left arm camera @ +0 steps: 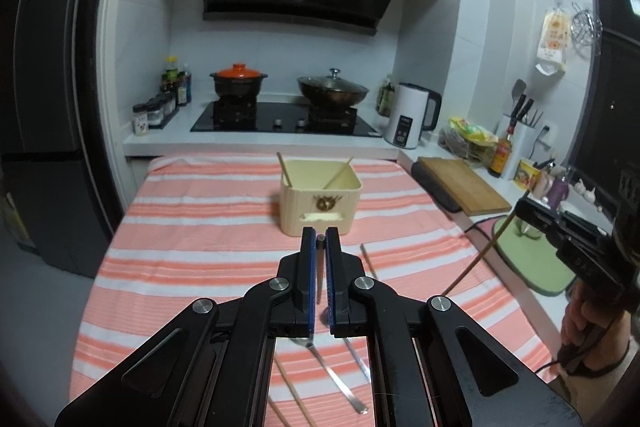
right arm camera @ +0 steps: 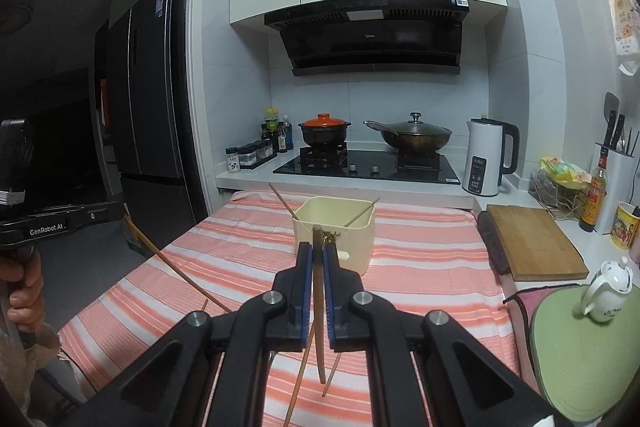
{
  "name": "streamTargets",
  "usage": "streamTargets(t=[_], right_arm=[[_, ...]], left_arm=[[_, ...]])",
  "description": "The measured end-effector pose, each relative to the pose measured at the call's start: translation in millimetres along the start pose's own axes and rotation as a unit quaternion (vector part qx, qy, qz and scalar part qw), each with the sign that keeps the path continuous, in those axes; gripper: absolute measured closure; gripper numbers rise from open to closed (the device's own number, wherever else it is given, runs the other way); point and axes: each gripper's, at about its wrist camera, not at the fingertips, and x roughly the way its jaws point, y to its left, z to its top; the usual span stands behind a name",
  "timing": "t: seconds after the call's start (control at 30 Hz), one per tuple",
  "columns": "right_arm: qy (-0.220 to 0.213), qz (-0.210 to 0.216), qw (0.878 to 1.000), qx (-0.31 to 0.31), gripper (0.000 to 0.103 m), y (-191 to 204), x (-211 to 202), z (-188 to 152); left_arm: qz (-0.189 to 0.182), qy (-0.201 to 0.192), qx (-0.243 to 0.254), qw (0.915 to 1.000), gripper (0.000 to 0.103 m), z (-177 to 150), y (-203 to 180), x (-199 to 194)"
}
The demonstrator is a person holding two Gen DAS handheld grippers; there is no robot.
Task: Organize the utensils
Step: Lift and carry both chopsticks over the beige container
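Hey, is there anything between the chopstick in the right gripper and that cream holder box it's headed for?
Nothing visible. The right gripper is shut on a wooden chopstick, and only bare striped cloth lies before the cream holder. Two chopsticks already lean inside, but its opening looks mostly free.

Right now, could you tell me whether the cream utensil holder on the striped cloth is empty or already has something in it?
Not empty: two wooden chopsticks lean inside the upright utensil holder, tips poking above its rim. Its bottom is hidden.
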Motion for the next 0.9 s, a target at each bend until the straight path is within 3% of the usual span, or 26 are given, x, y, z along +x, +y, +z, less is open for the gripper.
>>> streamTargets(t=[0.17,0.53,0.77,0.9], right_arm=[[-0.014,-0.001,1.0,-0.01,0.097,-1.0,26.0,28.6],[-0.083,-0.01,0.996,-0.016,0.097,-18.2,115.9,110.4],[-0.128,-0.019,0.992,-0.007,0.097,-32.7,186.7,127.5],[-0.11,-0.016,0.994,0.004,0.097,-41.7,230.7,117.9]], left_arm=[[-0.006,-0.014,0.012,0.9998,0.101,36.1,-9.4,19.8],[0.001,-0.058,-0.003,0.9983,0.101,126.2,-12.1,106.8],[0.022,-0.05,-0.018,0.9983,0.101,137.9,1.0,172.6],[0.023,-0.019,-0.028,0.9992,0.101,130.6,10.3,207.8]])
